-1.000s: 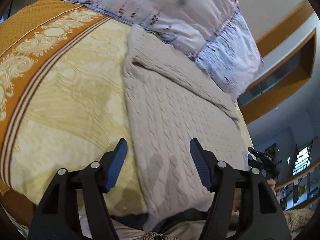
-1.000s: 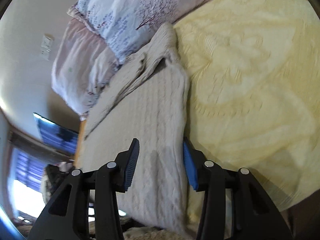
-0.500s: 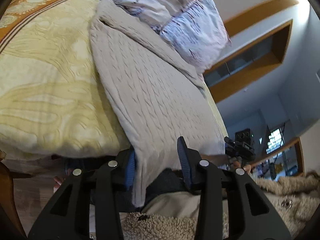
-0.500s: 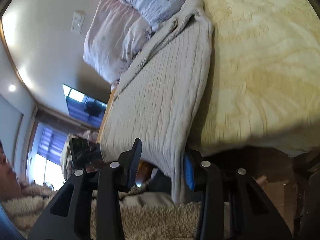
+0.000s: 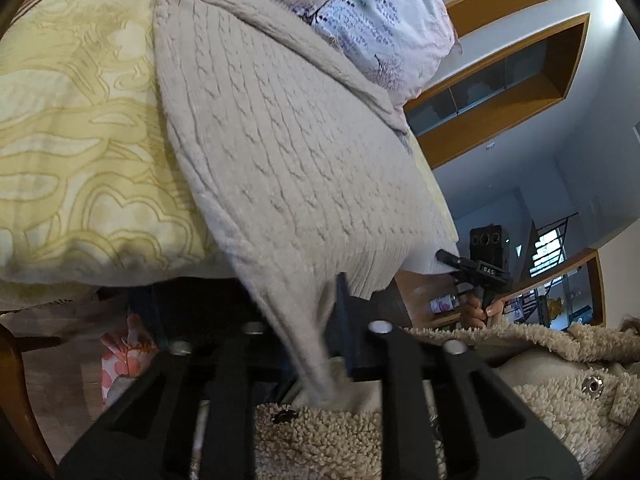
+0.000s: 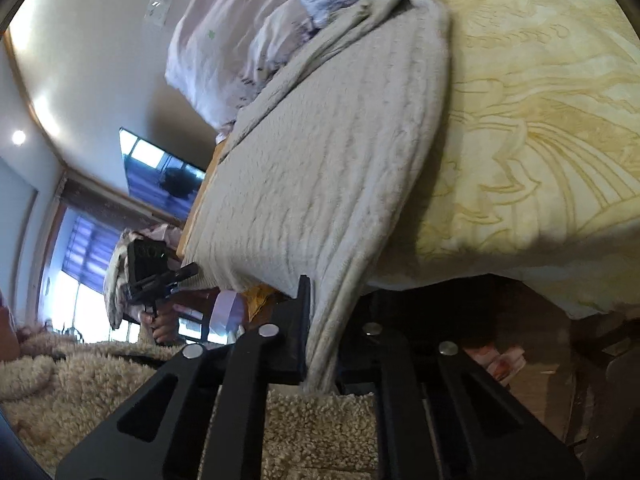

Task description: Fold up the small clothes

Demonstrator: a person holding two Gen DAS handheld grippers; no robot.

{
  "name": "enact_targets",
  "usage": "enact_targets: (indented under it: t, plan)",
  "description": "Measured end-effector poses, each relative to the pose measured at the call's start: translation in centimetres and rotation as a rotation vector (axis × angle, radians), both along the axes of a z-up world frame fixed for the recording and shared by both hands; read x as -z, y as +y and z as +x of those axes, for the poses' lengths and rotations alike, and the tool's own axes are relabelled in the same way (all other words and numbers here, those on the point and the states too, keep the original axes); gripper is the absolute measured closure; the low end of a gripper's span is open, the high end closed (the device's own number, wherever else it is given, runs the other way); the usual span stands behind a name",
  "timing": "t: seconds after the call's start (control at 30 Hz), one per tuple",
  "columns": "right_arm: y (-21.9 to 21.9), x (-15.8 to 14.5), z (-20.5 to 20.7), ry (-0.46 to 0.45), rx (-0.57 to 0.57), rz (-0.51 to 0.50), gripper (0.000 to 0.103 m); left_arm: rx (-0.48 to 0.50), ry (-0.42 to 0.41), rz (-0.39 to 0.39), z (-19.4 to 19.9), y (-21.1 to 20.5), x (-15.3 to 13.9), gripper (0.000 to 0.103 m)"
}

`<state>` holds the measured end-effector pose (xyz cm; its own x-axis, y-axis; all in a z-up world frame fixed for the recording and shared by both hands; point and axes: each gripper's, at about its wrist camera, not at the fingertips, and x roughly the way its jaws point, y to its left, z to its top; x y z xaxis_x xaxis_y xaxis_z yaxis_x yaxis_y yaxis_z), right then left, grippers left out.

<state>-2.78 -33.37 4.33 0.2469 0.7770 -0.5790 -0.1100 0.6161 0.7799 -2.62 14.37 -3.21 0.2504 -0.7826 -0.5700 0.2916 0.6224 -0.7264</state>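
**Both claws clamp the sweater hem at the bed's near edge**

Left claw (image 5: pixel 320 320) is closed down on one lower corner of the beige cable-knit sweater (image 5: pixel 280 152), the knit bunched into a narrow strip between its fingers. The right claw (image 6: pixel 324 332) pinches the other lower corner the same way, its fingers nearly together with only the fabric between them. Each claw shows in the other's view, out past the far side of the hem.

A small plate on the right claw, seen from the left camera, carries white characters too blurred to read.

The sweater lies lengthwise on the yellow patterned bedspread (image 5: pixel 80 152), its collar end up against the floral pillows (image 5: pixel 384 12) at the head of the bed. Its lower part reaches past the bed's near edge and is drawn down off it to the claws. The knit looks flat and smooth across the body, with a fold running along one long side. A fleecy cream jacket (image 5: pixel 540 380) fills the bottom of both views.
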Motion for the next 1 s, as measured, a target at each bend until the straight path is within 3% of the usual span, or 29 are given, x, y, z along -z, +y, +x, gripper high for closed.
enact_targets:
  t: [0.17,0.3,0.47,0.57,0.8,1.0]
  plan:
    - [1.0,-3.1,0.1,-0.119,-0.060,-0.012,0.095,0.016,-0.036,0.023,-0.1,-0.1,-1.4,0.096]
    - [0.9,-5.5,1.2,-0.231,-0.021,-0.052,0.095,-0.010,-0.105,0.031,0.3,0.6,-3.5,0.097]
    - [1.1,-8.5,2.9,-0.389,0.125,-0.097,0.095,-0.115,-0.171,0.037,2.1,1.9,-6.1,0.097]
    - [2.4,-10.0,4.2,-0.477,0.159,-0.186,0.095,-0.206,-0.178,0.053,4.0,2.8,-7.1,0.097]
    - [4.1,-11.5,8.4,-0.583,0.218,-0.441,0.095,-0.328,-0.249,0.146,9.4,2.4,-10.2,0.097]
    - [3.4,-10.8,13.2,-0.567,0.320,-0.476,0.095,-0.375,-0.283,0.202,14.6,1.2,-12.0,0.097]
